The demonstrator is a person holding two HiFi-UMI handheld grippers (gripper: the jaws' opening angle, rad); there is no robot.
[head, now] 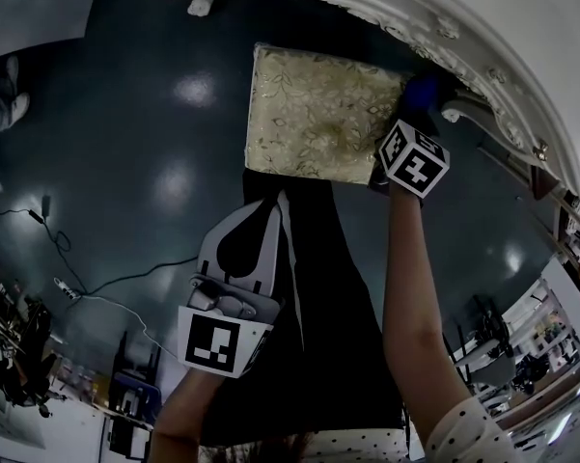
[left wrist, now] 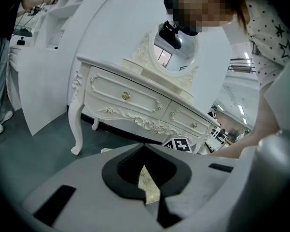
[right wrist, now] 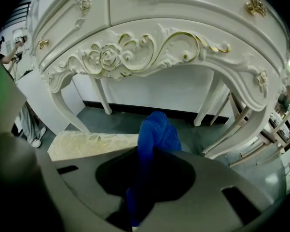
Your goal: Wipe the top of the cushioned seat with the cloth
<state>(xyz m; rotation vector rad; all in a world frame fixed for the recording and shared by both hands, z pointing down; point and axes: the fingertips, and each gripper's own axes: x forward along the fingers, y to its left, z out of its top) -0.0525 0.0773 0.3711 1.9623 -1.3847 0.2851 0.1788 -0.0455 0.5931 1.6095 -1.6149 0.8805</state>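
In the head view, the seat (head: 318, 114) is sitting on the dark floor, right in front of the white table (head: 434, 37). The right gripper (head: 417, 99) is reaching out by the seat's far right corner. The blue cloth (head: 423, 93) is poking out of it. The left gripper (head: 273, 201) is pointing at the near edge of the seat, not touching it.

In the left gripper view, the left gripper (left wrist: 145, 151) is keeping its jaws together and holding nothing. A thin slice of the seat (left wrist: 148, 185) is showing past them.

In the right gripper view, the right gripper (right wrist: 149, 151) is pinching the cloth (right wrist: 154, 139) tight. The cloth is hanging just to the right of the seat (right wrist: 91, 143), mostly over the floor.

I think the wipe is only getting going. The cloth is all bunched up, so it might be missing lots of the top. Nothing is holding the seat, so a hard push could be sliding it away. The table leg is close, so the gripper could be bumping it.
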